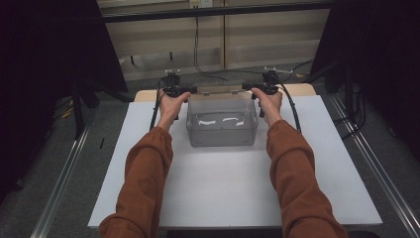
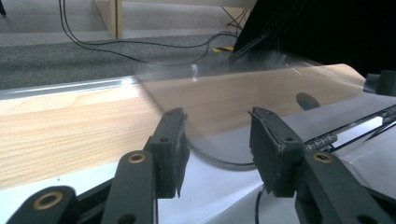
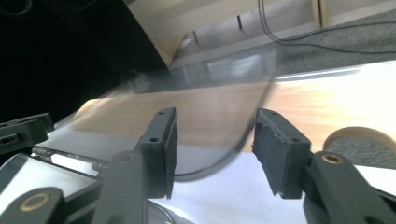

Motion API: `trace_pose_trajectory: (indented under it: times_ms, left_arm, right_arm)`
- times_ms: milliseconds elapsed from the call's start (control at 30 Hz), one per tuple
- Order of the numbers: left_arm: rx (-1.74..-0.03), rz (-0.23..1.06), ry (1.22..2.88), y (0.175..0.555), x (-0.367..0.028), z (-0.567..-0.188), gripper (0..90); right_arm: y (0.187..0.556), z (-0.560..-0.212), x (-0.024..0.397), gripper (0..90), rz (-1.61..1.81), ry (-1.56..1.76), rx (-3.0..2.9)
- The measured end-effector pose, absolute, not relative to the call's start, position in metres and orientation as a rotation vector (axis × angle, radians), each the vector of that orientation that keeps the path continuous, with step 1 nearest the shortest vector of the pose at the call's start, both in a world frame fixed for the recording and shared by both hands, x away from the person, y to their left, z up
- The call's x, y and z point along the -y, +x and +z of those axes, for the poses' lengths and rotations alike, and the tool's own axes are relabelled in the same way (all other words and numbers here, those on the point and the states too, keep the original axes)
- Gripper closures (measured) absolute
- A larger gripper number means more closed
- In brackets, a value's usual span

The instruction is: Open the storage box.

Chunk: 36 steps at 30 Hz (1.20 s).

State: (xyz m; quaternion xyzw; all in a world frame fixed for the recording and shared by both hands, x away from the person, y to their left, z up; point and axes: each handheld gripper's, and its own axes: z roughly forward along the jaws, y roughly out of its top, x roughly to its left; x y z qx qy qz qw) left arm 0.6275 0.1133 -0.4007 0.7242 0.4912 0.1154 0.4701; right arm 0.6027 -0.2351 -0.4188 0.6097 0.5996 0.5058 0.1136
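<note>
Sleeved forearms (image 1: 143,183) outstretched, hand-held grippers (image 1: 179,91) seemingly flanking lid (image 1: 220,91)

Rust-brown long sleeves (image 1: 148,183) cover both forearms. Each hand carries a black two-jaw tool: the left gripper (image 2: 215,140) and right gripper (image 3: 212,140) show flat matte pads, brass-ringed pivot holes, small screws, with a black cable (image 1: 292,110) trailing.

Lab: black curtains (image 1: 44,59), floor rails (image 1: 64,173), loose cables (image 1: 198,59).
</note>
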Motion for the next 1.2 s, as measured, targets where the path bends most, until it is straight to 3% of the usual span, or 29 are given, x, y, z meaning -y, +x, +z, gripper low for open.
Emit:
trace_pose_trajectory:
  times_ms: [100,400,533,733,900,1200]
  left_arm:
    - [-1.220,0.301,1.763,0.628,-0.112,-0.402,47.0]
    - [-1.161,0.378,1.756,0.627,-0.114,-0.398,32.2]
    - [-1.148,0.350,1.779,0.624,-0.114,-0.401,26.2]
    - [-1.117,0.417,1.766,0.619,-0.115,-0.400,17.1]
    - [-1.134,0.389,1.704,0.610,-0.118,-0.394,10.7]
    - [-1.017,0.517,1.728,0.587,-0.122,-0.389,4.0]
  right_arm:
    - [0.602,-0.418,0.235,45.4,1.473,1.759,-1.750]
    - [0.601,-0.415,0.228,33.9,1.468,1.660,-1.746]
    - [0.598,-0.409,0.228,21.4,1.429,1.592,-1.762]
    - [0.591,-0.403,0.225,12.1,1.410,1.486,-1.746]
    - [0.582,-0.402,0.224,4.7,1.381,1.439,-1.740]
    - [0.560,-0.395,0.226,4.1,1.350,1.369,-1.722]
